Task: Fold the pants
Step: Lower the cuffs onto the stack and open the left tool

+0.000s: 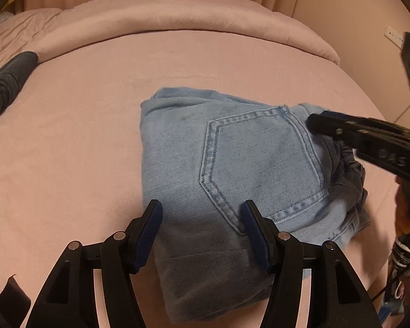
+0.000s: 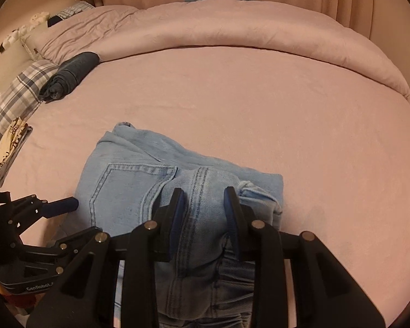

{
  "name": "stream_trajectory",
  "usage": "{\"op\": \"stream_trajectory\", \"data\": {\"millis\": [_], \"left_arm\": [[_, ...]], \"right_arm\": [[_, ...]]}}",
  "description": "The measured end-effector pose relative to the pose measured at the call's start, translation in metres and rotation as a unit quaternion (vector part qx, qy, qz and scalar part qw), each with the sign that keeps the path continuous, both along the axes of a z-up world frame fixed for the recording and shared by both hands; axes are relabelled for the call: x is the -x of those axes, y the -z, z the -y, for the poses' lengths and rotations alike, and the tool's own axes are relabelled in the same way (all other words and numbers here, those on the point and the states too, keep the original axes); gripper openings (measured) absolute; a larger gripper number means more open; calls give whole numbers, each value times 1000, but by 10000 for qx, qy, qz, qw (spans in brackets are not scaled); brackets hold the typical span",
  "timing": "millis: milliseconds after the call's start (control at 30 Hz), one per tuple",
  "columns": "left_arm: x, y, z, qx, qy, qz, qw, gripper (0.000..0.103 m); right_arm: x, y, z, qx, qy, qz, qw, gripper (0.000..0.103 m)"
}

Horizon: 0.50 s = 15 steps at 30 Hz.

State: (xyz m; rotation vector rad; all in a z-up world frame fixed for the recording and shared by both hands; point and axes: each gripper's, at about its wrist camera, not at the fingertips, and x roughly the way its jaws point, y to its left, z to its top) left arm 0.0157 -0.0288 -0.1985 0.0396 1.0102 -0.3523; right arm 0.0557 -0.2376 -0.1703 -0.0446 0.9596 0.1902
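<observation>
The jeans (image 1: 232,169) lie folded into a compact bundle on the pink bed (image 1: 82,136), back pocket (image 1: 259,164) facing up. They sit toward the near side of the mattress, well apart from the rolled-back duvet (image 1: 177,19) at the far side.

The left gripper (image 1: 202,232) hangs over the near end of the bundle with its jaws spread wide; the blue pads (image 1: 150,235) stand either side of the denim with nothing pinched between them. Whether the tips touch the cloth cannot be told.

The right gripper (image 2: 203,218) is at the waistband end. In its own view the two fingers (image 2: 175,218) straddle a raised hump of denim along a stitched seam, with a moderate gap between them; the fabric fills much of that gap, but whether the pads are actually pressing on it is not clear. From the left view this gripper (image 1: 325,124) comes in from the right, its tip at the edge of the jeans beside the pocket.

A dark rolled garment (image 2: 71,75) lies at the far left of the bed, next to a checked pillow (image 2: 16,95), well apart from the jeans
</observation>
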Motion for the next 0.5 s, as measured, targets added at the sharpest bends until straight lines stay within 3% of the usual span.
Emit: {"op": "stream_trajectory", "data": {"millis": [133, 233, 400, 500], "left_arm": [[17, -12, -5, 22, 47, 148, 9999, 60], [23, -7, -5, -11, 129, 134, 9998, 60], [21, 7, -6, 35, -1, 49, 10000, 66], [19, 13, -12, 214, -161, -54, 9996, 72]], "right_arm": [[27, -27, 1, -113, -141, 292, 9994, 31], [49, -32, 8, -290, -266, 272, 9989, 33], [69, 8, 15, 72, -276, -192, 9994, 33], [77, 15, 12, 242, -264, 86, 9993, 34]]}}
